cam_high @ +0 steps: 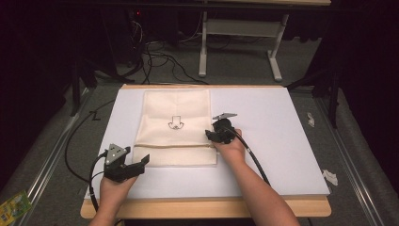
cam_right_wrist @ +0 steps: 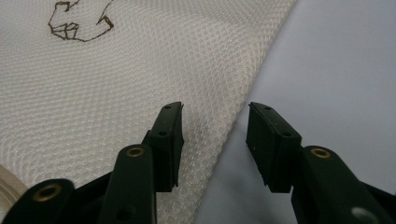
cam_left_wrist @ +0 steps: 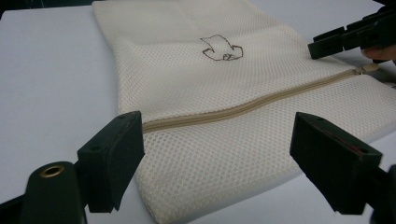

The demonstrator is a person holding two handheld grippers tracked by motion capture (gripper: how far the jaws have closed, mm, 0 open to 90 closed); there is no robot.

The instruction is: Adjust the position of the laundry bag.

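Lying flat on a white board (cam_high: 282, 141), a mesh bag (cam_high: 174, 122); dark room.

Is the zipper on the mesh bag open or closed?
Closed. On the mesh bag, the zipper runs as one joined tan line with no gap, and its pull sits at the far end.

Probably a lab: dark curtains (cam_high: 28, 56), floor cables (cam_high: 160, 59), white work table (cam_high: 282, 136).

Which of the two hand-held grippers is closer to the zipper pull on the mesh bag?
The right hand-held gripper, at the mesh bag's right edge beside the zipper pull; the left hand-held gripper is at the opposite corner.
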